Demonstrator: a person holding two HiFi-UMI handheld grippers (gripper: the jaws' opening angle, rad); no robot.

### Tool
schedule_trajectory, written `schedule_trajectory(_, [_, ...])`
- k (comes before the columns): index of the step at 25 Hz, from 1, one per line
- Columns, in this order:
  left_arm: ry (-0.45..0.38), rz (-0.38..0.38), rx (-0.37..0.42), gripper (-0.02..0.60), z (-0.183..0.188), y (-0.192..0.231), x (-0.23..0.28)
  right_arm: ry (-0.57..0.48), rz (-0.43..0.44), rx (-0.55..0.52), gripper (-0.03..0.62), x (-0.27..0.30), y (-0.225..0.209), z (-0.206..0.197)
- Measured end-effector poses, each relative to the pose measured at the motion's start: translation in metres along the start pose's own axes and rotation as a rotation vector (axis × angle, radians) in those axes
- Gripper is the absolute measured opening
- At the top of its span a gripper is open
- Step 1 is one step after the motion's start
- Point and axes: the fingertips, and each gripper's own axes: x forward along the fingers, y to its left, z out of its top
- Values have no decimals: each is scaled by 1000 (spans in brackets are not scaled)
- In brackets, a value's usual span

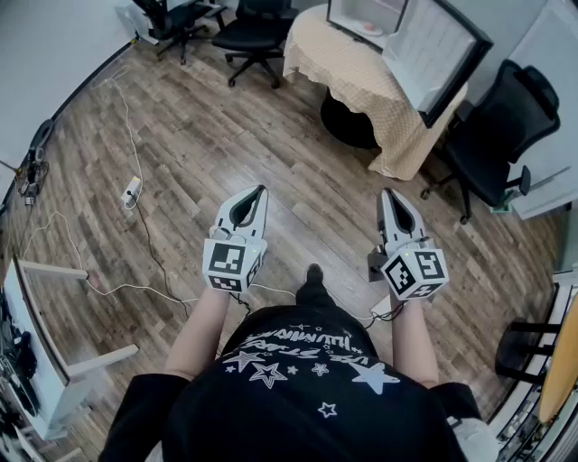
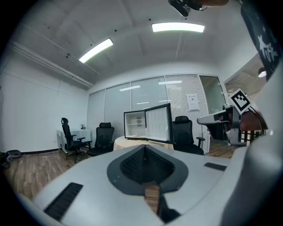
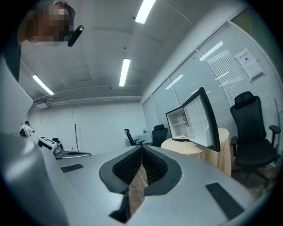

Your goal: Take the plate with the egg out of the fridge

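A power strip (image 1: 131, 190) lay on the wood floor (image 1: 208, 135) at the far left. The left gripper (image 1: 261, 189) was clenched, jaws together with nothing between them. Beside it, the right gripper (image 1: 386, 191) was likewise clamped shut and empty. Both pointed toward a cloth-covered table (image 1: 361, 86) well ahead, where the fridge (image 1: 354, 13) stood with its door (image 1: 438, 50) swung open. The plate (image 2: 137, 135) sat on the fridge's lower shelf, far from either gripper. A black chair (image 1: 501, 126) stood to the right.
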Motion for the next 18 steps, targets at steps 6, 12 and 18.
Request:
schedule_trajectory(6, [19, 12, -52, 6, -2, -1, 37, 24, 19, -4, 29, 27, -28, 3])
schedule_trajectory(12, [79, 23, -64, 6, -19, 2, 77, 62, 21, 21, 29, 54, -67, -10])
schedule_trajectory(18, [83, 26, -51, 6, -10, -10, 129, 3, 62, 9, 29, 81, -107, 7])
